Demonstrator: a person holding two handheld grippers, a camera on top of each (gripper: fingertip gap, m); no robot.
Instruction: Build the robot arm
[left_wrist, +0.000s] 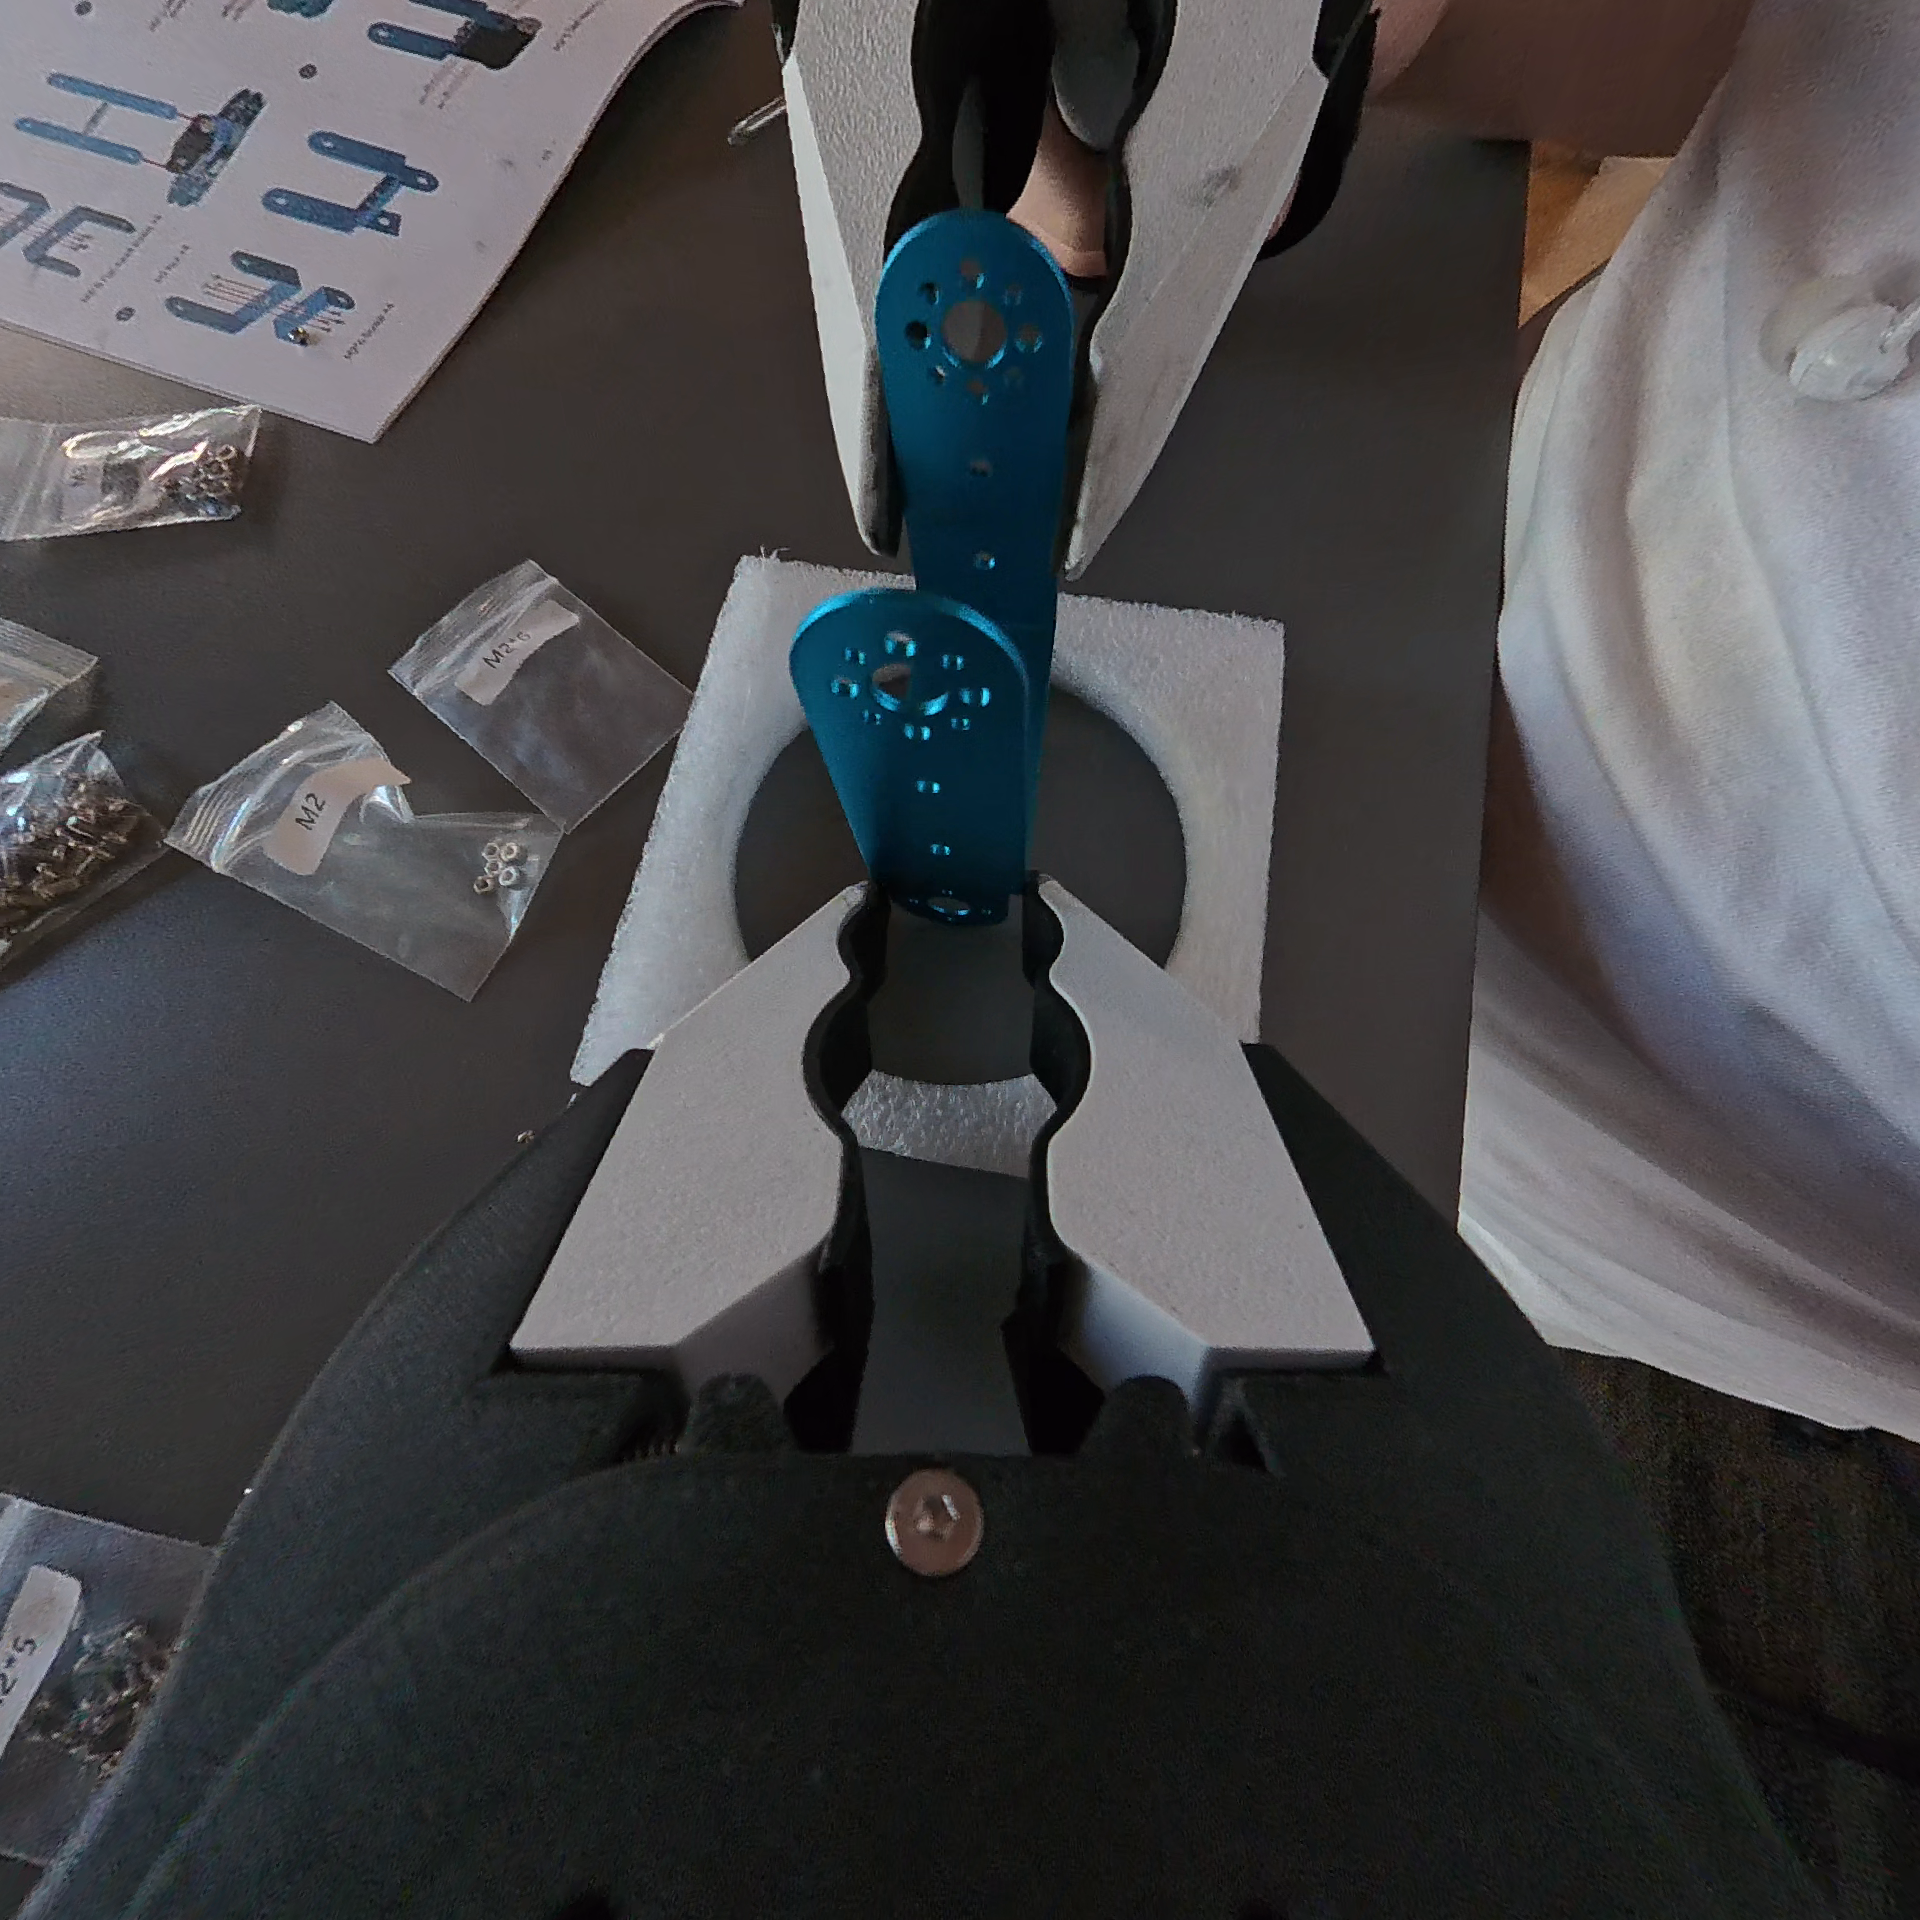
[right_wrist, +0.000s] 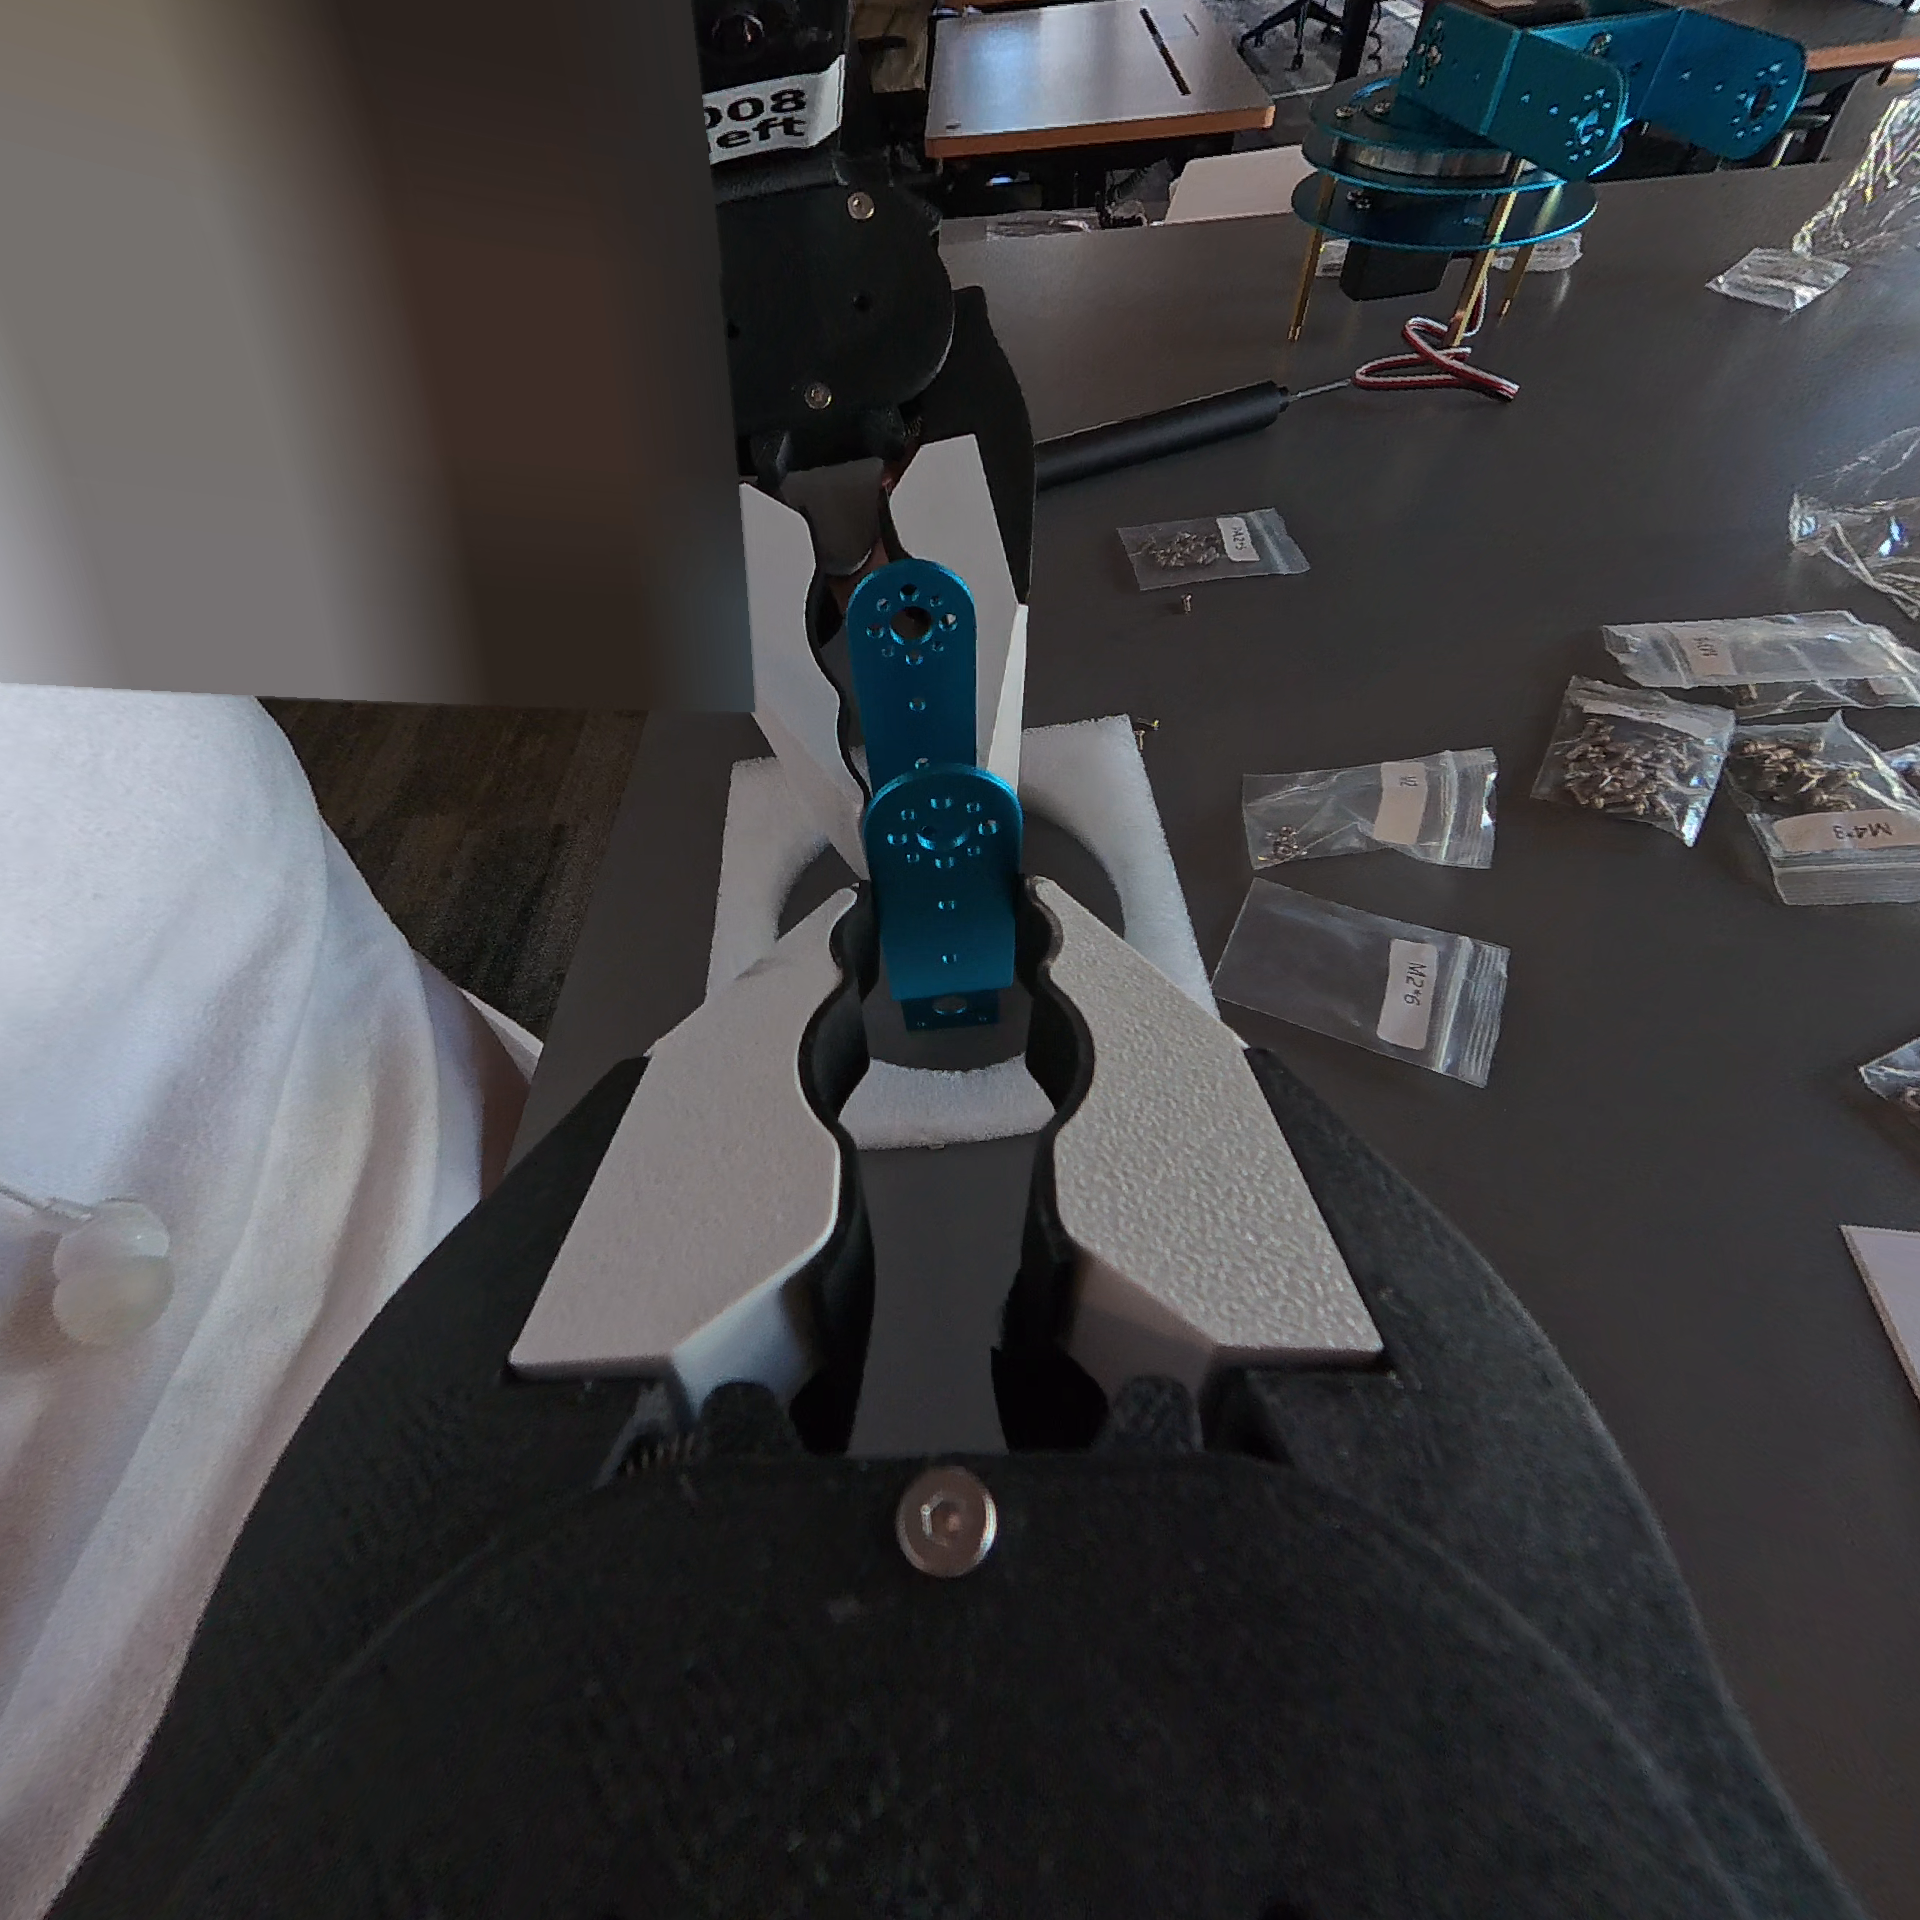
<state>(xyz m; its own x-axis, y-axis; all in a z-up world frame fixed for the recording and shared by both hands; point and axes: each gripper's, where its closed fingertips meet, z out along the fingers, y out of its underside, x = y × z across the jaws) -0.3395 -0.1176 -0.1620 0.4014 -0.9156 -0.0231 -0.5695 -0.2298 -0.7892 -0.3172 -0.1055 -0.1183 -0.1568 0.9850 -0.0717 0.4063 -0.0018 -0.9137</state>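
Two blue perforated bracket plates stand upright, one behind the other, over a white foam square (left_wrist: 1195, 727) with a round hole. My left gripper (left_wrist: 953, 894) is shut on the lower end of the near plate (left_wrist: 914, 769). Facing it, my right gripper (left_wrist: 971, 540) is shut on the far plate (left_wrist: 971, 416). In the right wrist view, the right gripper (right_wrist: 945, 904) clamps its near plate (right_wrist: 940, 894), and the left gripper (right_wrist: 914, 779) holds the plate behind (right_wrist: 914, 665). I cannot tell whether the plates are joined at the bottom.
Clear bags of screws (left_wrist: 384, 852) (right_wrist: 1371, 810) lie on the dark table. A printed assembly sheet (left_wrist: 260, 187) is at the far left. A black screwdriver (right_wrist: 1153, 426) and a part-built blue assembly (right_wrist: 1455, 156) stand farther back. A person in white (left_wrist: 1714, 727) sits close. My right fingertips sit around 6 cm from my left ones. From either gripper's tips it is about 6 cm to the white foam square (left_wrist: 1195, 727).
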